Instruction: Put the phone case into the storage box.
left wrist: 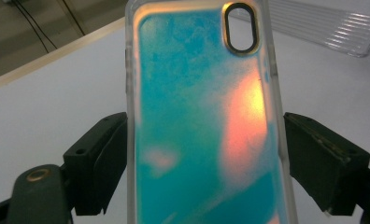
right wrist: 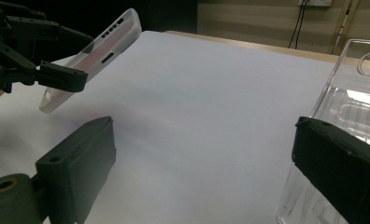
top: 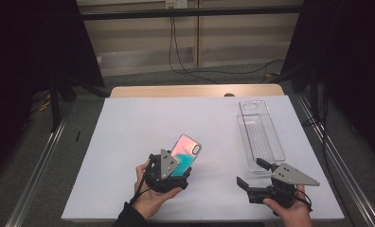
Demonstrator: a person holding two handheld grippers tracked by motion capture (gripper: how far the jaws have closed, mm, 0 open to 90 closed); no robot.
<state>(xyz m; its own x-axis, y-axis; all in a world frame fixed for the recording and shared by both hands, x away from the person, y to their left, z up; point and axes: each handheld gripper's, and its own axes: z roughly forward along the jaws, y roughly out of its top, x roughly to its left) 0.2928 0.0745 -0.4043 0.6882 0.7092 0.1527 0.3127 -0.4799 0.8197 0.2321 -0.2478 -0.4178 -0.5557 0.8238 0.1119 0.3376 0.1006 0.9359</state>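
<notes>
I'm gripping the iridescent phone case [top: 185, 154] by its edges in my left gripper [top: 172, 166], tilting it above the table; my right gripper [top: 255, 178] is gaping empty beside the clear tray [top: 261, 135]

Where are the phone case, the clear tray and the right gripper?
phone case [left wrist: 206, 130], left gripper view, middle of its teal back.
clear tray [top: 260, 137], high view, its ribbed floor.
right gripper [top: 254, 175], high view, midway between its open jaws' tips.

Left claw [left wrist: 206, 163] clamps iridescent phone case [left wrist: 204, 121] by long edges above white table [left wrist: 47, 107].
</notes>
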